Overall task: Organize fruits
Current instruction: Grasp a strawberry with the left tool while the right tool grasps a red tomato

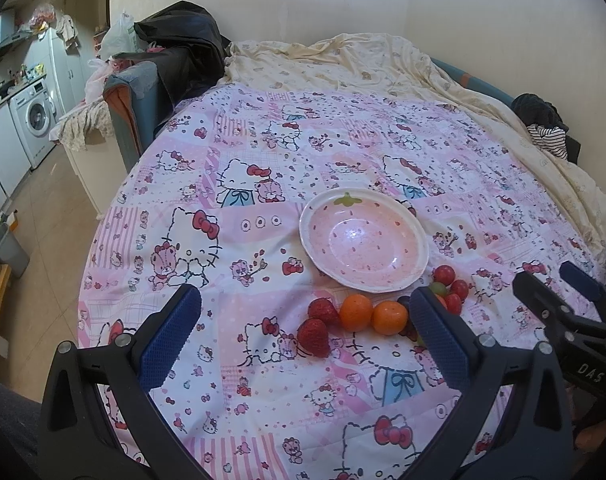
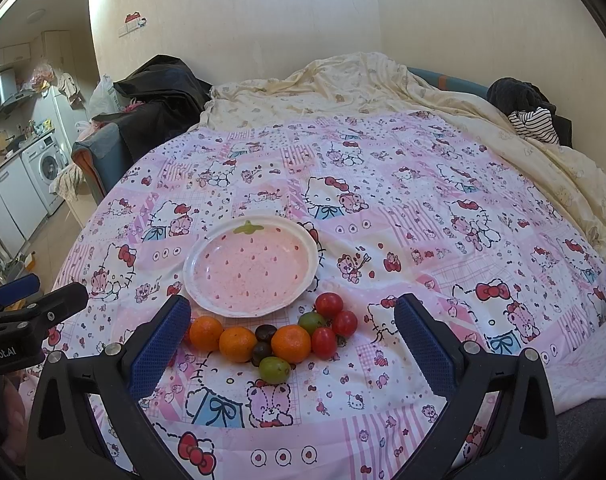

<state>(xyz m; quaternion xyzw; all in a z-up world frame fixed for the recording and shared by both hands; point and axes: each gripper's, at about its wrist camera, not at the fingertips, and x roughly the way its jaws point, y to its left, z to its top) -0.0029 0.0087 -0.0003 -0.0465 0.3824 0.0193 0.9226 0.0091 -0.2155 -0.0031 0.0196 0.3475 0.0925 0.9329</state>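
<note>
My left gripper [image 1: 303, 344] and right gripper [image 2: 293, 344], nearest the lens, both stand released, jaws wide apart, grasping nothing. Beneath them spreads the pink cartoon-print quilt [image 2: 423, 240]. On it rests the strawberry-pattern plate [image 2: 250, 266], holding no fruit. Just before its near rim lie three tangerines [image 2: 291, 343], two strawberries [image 1: 314, 337], cherry tomatoes [image 2: 329, 305] and grapes [image 2: 275, 369], clustered together.

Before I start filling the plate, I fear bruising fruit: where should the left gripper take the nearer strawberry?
Grip the nearer strawberry across its broad middle, coming from above. It lies on its side, touching the other strawberry, so only its near and outer flanks look free.
</note>
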